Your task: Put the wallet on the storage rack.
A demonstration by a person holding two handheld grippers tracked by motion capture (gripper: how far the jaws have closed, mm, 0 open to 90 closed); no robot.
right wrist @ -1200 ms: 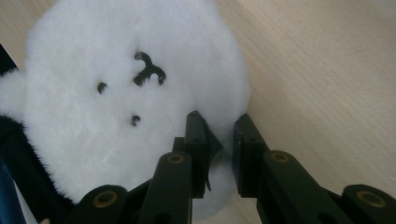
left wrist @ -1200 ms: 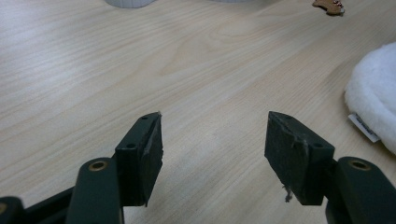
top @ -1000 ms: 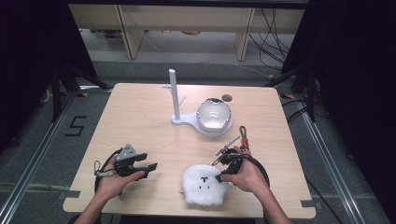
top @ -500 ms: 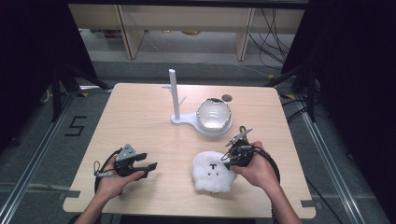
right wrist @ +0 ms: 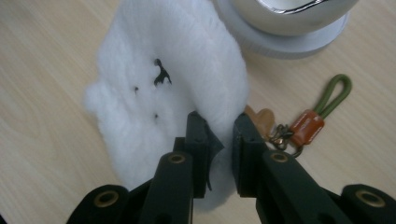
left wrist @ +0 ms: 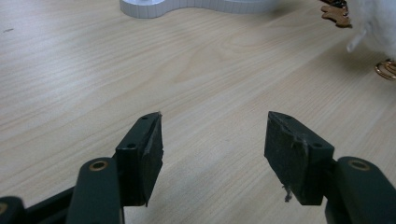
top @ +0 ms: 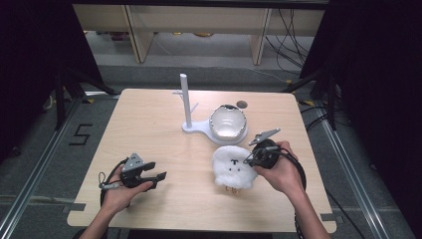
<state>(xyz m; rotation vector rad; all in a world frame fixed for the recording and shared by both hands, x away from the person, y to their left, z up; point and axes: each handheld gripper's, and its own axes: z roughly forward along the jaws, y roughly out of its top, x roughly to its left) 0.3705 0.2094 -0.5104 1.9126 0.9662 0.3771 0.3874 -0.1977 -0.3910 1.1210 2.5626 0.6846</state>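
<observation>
A white fluffy plush with a small black face hangs just above the table in front of the stand. My right gripper is shut on its right edge. In the right gripper view the two jaws pinch the fur of the plush at the right gripper. A brown and green key strap lies on the table behind it. At the front left of the table my left gripper rests, and in its own view the left gripper stands open with bare wood between the jaws.
A white stand with an upright pole rises mid-table, with a shiny silver dome on its base. A small dark disc lies behind the dome. The stand's base and the plush show far off in the left gripper view.
My right hand has risen and moved away from the front edge toward the silver dome, carrying the plush with it. The left hand has stayed put.
</observation>
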